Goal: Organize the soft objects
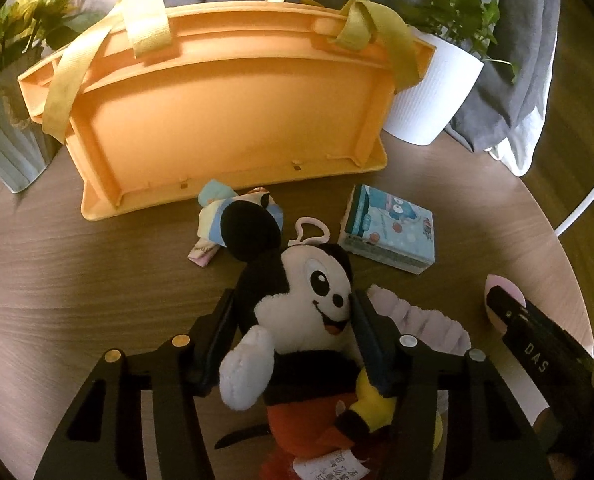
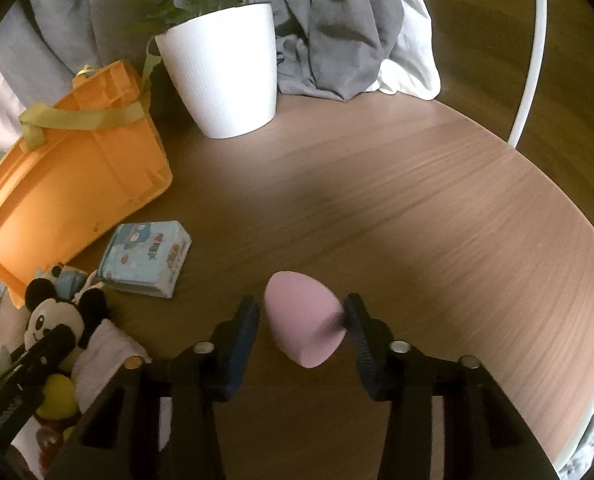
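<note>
A plush mouse (image 1: 309, 304) with black ears and red shorts lies between the fingers of my left gripper (image 1: 293, 300). Both pads press against its head, so the gripper is shut on it. A pink egg-shaped sponge (image 2: 303, 320) sits on the wooden table (image 2: 437, 220) between the fingers of my right gripper (image 2: 300, 302). The right pad touches the sponge, and a thin gap shows at the left pad, so that gripper is open. An orange bin (image 1: 225, 120) with yellow straps lies on its side beyond the plush mouse.
A blue tissue pack (image 1: 389, 228) and a small pastel cloth toy (image 1: 213, 216) lie before the bin. A lilac fluffy cloth (image 1: 417, 320) is right of the mouse. A white plant pot (image 2: 221, 76), a sunflower vase (image 1: 9, 136) and grey fabric (image 2: 337, 40) line the back.
</note>
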The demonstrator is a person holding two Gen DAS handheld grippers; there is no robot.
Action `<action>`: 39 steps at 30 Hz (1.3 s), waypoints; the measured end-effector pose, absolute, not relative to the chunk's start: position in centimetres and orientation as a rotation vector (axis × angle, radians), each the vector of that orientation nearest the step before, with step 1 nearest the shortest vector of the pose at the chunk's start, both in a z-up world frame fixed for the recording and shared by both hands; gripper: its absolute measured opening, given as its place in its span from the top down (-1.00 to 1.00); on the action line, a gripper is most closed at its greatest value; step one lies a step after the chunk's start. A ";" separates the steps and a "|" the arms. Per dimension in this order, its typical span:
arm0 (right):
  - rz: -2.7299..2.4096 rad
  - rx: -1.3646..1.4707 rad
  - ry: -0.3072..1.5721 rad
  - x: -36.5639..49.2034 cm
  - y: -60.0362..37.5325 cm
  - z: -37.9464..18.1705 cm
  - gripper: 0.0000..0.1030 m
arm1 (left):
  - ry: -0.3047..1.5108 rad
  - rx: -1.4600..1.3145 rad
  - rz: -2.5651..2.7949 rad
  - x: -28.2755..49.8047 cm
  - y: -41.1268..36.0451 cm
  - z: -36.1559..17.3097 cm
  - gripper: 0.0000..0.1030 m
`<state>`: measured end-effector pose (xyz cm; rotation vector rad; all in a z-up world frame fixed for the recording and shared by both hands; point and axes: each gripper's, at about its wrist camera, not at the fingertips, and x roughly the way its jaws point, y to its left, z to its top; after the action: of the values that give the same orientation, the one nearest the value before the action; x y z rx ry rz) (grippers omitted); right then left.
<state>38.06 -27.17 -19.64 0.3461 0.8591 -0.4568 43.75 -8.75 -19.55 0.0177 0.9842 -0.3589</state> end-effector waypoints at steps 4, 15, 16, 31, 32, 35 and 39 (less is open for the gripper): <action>-0.423 0.342 0.858 38.1 -26.8 -19.5 0.21 | 0.990 0.000 -0.364 43.6 -8.4 -19.4 -0.04; -0.323 0.326 0.816 37.1 -24.8 -16.7 0.22 | 0.954 -0.011 -0.344 42.3 -7.2 -17.5 -0.04; -0.315 0.324 0.811 36.9 -24.6 -16.5 0.22 | 0.947 -0.011 -0.344 42.1 -7.1 -17.2 -0.04; -0.221 0.294 0.733 34.8 -22.0 -11.8 0.22 | 0.825 -0.024 -0.321 38.9 -4.2 -11.6 -0.04; -0.214 0.293 0.728 34.8 -21.8 -11.5 0.22 | 0.814 -0.025 -0.317 38.8 -4.0 -11.2 -0.04; -0.195 0.286 0.702 34.5 -21.3 -10.4 0.22 | 0.782 -0.026 -0.307 38.4 -3.5 -10.0 -0.04; -0.171 0.281 0.668 34.2 -20.8 -8.9 0.22 | 0.746 -0.030 -0.300 37.9 -3.0 -8.6 -0.04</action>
<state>34.18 -20.84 -8.93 0.2811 0.6677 -0.1706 37.85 -3.01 -8.63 -0.0303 0.7462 -0.3000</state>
